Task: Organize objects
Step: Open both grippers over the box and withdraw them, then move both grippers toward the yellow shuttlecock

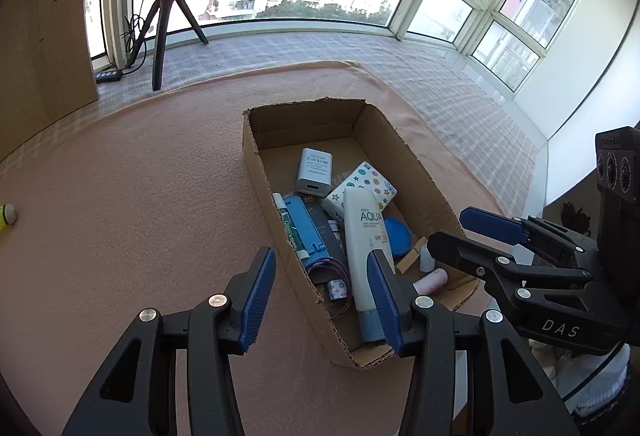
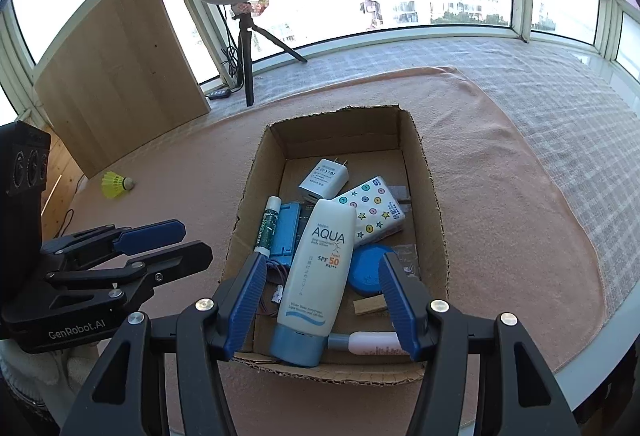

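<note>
An open cardboard box [image 1: 402, 159] [image 2: 425, 195] stands on a pink cloth [image 1: 140, 195]. Inside lie a white AQUA sunscreen tube [image 1: 362, 236] [image 2: 320, 268], a white charger [image 1: 315, 171] [image 2: 324, 177], a white pack with coloured stickers [image 2: 372, 211], a round blue lid [image 2: 366, 268], a blue case [image 1: 306, 224] and a small pink-white tube [image 2: 372, 342]. My left gripper [image 1: 322, 296] hovers open over the box's near left wall, holding nothing. My right gripper [image 2: 323, 276] hangs open above the sunscreen tube without touching it.
A yellow shuttlecock [image 2: 116, 184] [image 1: 7, 215] lies on the cloth to the far left. A ring light on a black tripod [image 2: 246, 47] and a wooden board [image 2: 120, 75] stand at the back by the windows. The table's rounded edge [image 2: 600, 348] runs on the right.
</note>
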`<state>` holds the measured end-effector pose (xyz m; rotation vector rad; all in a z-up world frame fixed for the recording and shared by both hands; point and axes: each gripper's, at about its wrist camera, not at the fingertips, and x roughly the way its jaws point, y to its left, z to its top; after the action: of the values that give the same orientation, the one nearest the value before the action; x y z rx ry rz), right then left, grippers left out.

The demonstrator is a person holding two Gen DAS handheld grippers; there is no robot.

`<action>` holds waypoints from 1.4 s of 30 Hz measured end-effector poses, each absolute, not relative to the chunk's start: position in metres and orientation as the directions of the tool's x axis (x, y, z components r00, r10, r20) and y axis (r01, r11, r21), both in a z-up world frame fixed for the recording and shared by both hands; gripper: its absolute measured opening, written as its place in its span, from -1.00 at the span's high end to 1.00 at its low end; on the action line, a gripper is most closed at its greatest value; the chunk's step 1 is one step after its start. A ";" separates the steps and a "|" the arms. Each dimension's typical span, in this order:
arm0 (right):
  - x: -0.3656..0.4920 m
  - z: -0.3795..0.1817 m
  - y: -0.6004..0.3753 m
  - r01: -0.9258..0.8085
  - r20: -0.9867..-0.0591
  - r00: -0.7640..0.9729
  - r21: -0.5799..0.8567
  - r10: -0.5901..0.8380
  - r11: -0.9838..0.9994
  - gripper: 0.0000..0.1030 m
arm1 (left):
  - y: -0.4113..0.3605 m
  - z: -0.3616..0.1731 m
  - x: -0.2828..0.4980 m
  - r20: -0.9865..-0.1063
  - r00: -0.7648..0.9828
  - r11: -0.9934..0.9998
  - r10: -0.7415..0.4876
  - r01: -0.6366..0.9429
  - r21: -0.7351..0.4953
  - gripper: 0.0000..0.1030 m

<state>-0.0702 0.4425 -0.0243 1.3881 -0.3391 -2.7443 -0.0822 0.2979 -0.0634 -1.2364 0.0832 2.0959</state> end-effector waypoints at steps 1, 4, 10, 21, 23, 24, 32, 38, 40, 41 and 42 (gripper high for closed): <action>-0.072 -0.023 0.440 -0.052 -0.790 -0.596 0.214 -0.142 -0.975 -0.06 | 0.294 -0.063 -0.083 -0.791 -0.312 -0.762 0.526 -0.585 -0.276 0.01; -0.077 -0.023 0.430 -0.036 -0.792 -0.591 0.211 -0.149 -0.977 -0.07 | 0.282 -0.060 -0.085 -0.791 -0.324 -0.774 0.519 -0.571 -0.274 0.01; -0.087 -0.023 0.407 -0.005 -0.795 -0.579 0.223 -0.179 -0.975 -0.09 | 0.247 -0.057 -0.092 -0.792 -0.358 -0.810 0.495 -0.521 -0.270 0.01; -0.115 -0.018 0.348 0.107 -0.787 -0.557 0.249 -0.265 -0.963 -0.10 | 0.155 -0.053 -0.109 -0.794 -0.437 -0.889 0.424 -0.368 -0.272 0.01; -0.123 -0.017 0.336 0.129 -0.787 -0.553 0.245 -0.275 -0.961 -0.10 | 0.138 -0.053 -0.112 -0.795 -0.449 -0.901 0.408 -0.340 -0.271 0.01; -0.128 -0.017 0.329 0.142 -0.786 -0.549 0.249 -0.285 -0.958 -0.10 | 0.129 -0.053 -0.114 -0.795 -0.455 -0.907 0.400 -0.323 -0.271 0.01; -0.172 -0.009 0.274 0.255 -0.770 -0.498 0.309 -0.398 -0.916 -0.10 | 0.061 -0.062 -0.138 -0.808 -0.497 -0.948 0.316 -0.207 -0.243 0.01; -0.206 -0.003 0.212 0.358 -0.771 -0.470 0.279 -0.430 -0.891 -0.10 | 0.005 -0.074 -0.164 -0.789 -0.544 -0.954 0.287 -0.089 -0.286 0.01; -0.216 -0.003 0.194 0.385 -0.769 -0.459 0.279 -0.445 -0.879 -0.10 | -0.010 -0.080 -0.175 -0.793 -0.542 -0.954 0.278 -0.060 -0.294 0.01; -0.222 -0.003 0.186 0.396 -0.768 -0.453 0.282 -0.453 -0.874 -0.10 | -0.016 -0.083 -0.181 -0.793 -0.542 -0.952 0.279 -0.047 -0.303 0.01; -0.228 -0.005 0.177 0.406 -0.769 -0.442 0.287 -0.461 -0.868 -0.10 | -0.023 -0.085 -0.186 -0.793 -0.544 -0.951 0.275 -0.033 -0.307 0.01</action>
<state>-0.2279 0.1774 -0.0046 1.2543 -0.0806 -2.3040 -0.1862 -0.0227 -0.0853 -1.3957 -0.3832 2.5867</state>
